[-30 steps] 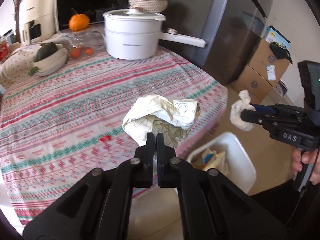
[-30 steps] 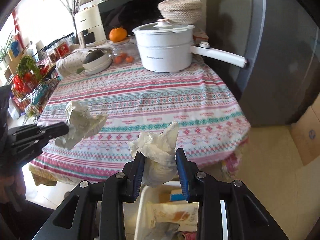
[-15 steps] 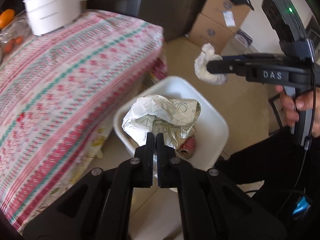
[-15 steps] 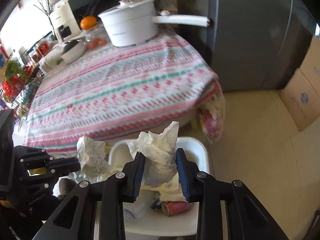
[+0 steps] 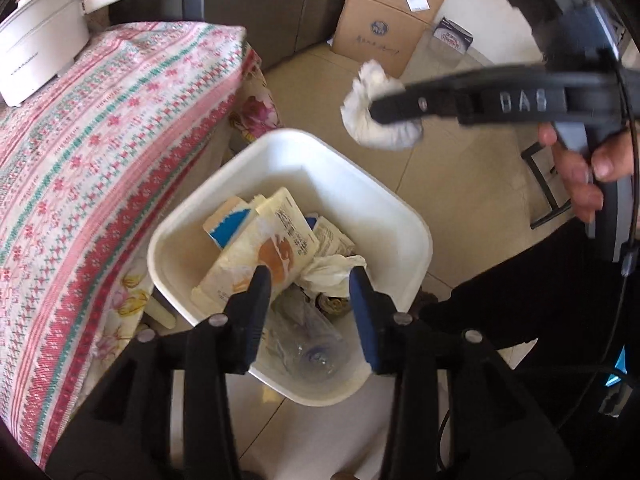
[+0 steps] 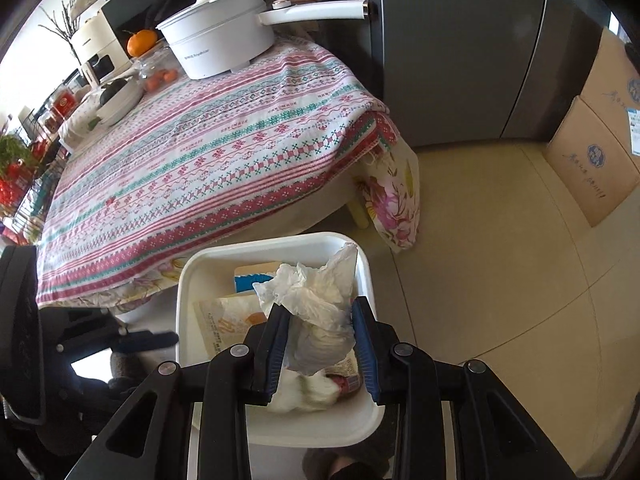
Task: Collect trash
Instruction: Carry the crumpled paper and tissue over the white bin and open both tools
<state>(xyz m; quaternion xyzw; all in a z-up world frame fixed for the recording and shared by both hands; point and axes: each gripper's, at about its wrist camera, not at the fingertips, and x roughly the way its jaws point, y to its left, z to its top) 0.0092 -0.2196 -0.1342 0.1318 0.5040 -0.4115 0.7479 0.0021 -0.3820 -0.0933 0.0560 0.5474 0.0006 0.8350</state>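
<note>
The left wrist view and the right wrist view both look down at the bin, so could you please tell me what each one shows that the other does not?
Only the left wrist view shows the hand gripping the right claw and a clear plastic bottle in the bin.

Only the right wrist view shows the orange, the bowl and the refrigerator.

Both show the white trash bin, the crumpled tissue clamped in the right claw, the open, empty left claw, the white pot and the striped tablecloth.

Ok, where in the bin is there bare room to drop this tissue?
Bare floor of the white bin shows along its far wall, beyond the blue-and-white carton. The near half is crowded with paper and a clear bottle.
</note>
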